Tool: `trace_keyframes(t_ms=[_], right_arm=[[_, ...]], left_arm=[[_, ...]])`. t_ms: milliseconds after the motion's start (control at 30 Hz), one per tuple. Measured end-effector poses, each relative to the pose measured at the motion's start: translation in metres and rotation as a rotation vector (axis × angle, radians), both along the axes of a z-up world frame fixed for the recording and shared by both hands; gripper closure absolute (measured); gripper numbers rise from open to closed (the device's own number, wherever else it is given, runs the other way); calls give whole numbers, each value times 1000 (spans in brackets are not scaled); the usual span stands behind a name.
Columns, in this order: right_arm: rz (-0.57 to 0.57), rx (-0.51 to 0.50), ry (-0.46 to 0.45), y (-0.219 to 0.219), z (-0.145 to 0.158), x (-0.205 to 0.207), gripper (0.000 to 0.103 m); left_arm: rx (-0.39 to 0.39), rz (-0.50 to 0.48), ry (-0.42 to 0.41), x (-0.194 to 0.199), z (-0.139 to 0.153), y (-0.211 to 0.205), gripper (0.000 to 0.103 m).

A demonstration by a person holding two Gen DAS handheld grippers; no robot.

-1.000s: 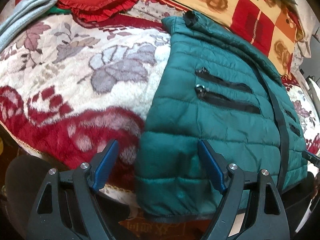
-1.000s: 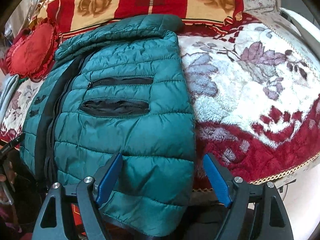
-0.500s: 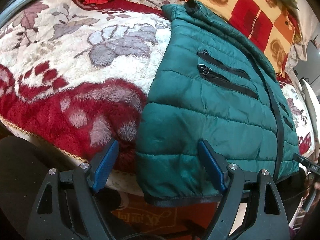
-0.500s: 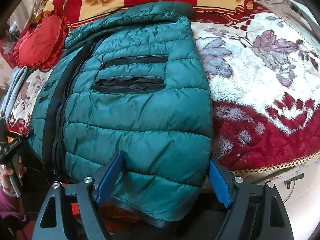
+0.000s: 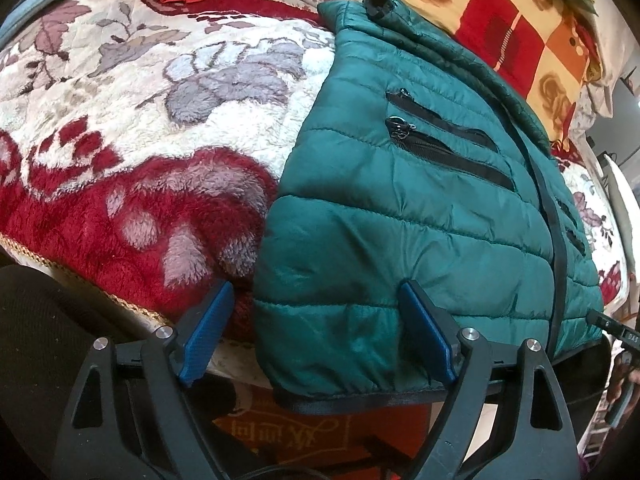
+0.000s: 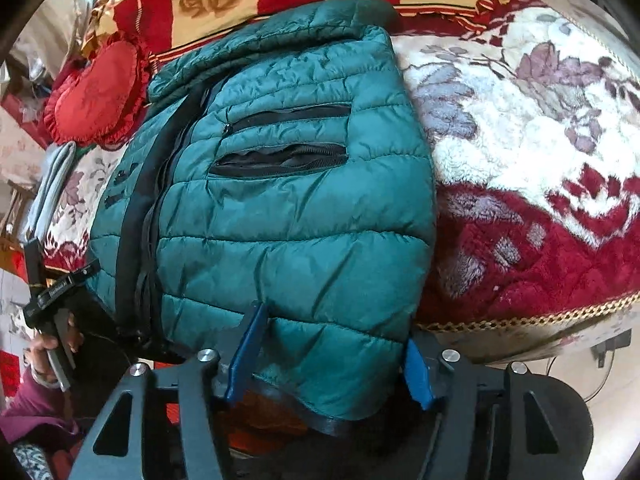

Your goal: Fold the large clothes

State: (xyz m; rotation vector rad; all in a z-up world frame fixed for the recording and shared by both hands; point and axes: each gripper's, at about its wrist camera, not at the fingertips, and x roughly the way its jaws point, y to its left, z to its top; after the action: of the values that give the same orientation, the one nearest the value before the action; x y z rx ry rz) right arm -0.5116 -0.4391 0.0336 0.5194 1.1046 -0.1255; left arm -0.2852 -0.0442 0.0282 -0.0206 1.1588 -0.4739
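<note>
A dark green quilted jacket [image 5: 420,208] lies flat on the bed, zipped, collar far, hem hanging over the near edge. My left gripper [image 5: 316,332] is open at the jacket's lower left corner. One of its fingers [image 5: 208,332] rests over the blanket and the other sits on the jacket. In the right wrist view the jacket [image 6: 288,220] fills the middle. My right gripper [image 6: 332,356] is closing on the lower right hem corner. The puffy fabric bulges between its pads [image 6: 248,348], and one pad dents it.
A red and cream floral fleece blanket [image 5: 140,168] covers the bed, with a gold-trimmed edge [image 6: 520,320] near me. A red heart cushion [image 6: 96,96], a checked rose-print quilt [image 5: 500,12] and a folded grey cloth [image 6: 52,184] lie at the back. A hand [image 6: 48,344] holds the other gripper.
Both grippers have come closer to the hem. The right jaws have narrowed from wide open onto the jacket's corner. The left jaws stay wide.
</note>
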Motion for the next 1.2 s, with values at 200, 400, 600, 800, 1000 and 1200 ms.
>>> trace_keyframes(t_ms=[200, 400, 600, 800, 1000, 1200], right_arm=[[21, 8, -1, 1, -1, 2, 46], [45, 23, -6, 4, 1, 6, 46], [55, 30, -6, 7, 2, 11, 53], [105, -9, -33, 9, 19, 12, 79], [116, -28, -94, 10, 34, 15, 86], [104, 8, -165, 2, 51, 20, 87]], left_arm=[[10, 4, -14, -1, -1, -1, 18], [12, 6, -16, -1, -1, -2, 17], [13, 7, -14, -2, -3, -2, 17], [13, 9, -6, -1, -3, -2, 17], [10, -28, -9, -4, -3, -5, 29], [41, -95, -70, -12, 15, -11, 78]])
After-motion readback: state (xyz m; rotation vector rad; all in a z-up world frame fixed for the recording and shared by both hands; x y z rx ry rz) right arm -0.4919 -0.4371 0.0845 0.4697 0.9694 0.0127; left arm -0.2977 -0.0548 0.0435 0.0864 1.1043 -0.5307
